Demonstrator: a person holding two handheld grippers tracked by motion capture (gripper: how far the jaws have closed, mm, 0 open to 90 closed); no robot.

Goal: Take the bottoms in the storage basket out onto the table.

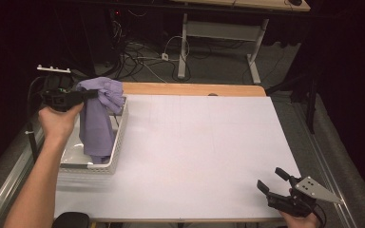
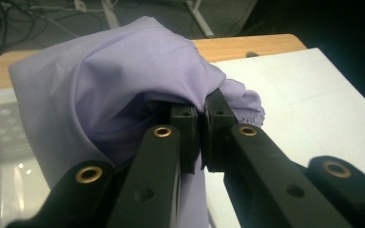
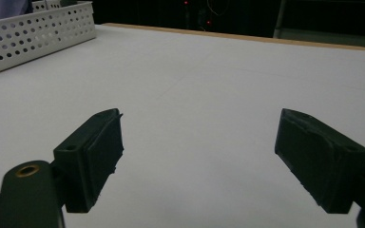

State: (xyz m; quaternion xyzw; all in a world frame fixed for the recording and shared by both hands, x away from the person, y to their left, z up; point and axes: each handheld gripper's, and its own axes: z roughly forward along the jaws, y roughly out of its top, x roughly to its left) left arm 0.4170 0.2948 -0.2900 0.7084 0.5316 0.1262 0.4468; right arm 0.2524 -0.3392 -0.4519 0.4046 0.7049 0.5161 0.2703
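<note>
A lilac cloth hangs from my left gripper, which is shut on its bunched top above a white perforated basket at the table's left edge. The cloth's lower end trails down into the basket. In the left gripper view the cloth drapes over the closed jaws of the left gripper. My right gripper rests low near the front right corner of the table, open with nothing between its fingers; in the right gripper view, the right gripper has its pads wide apart over bare white tabletop.
The white table surface spreads between the two grippers. A wooden strip runs along the far edge. Beyond it, on the floor, stand desk legs among tangled cables. The basket's wall appears far left in the right gripper view.
</note>
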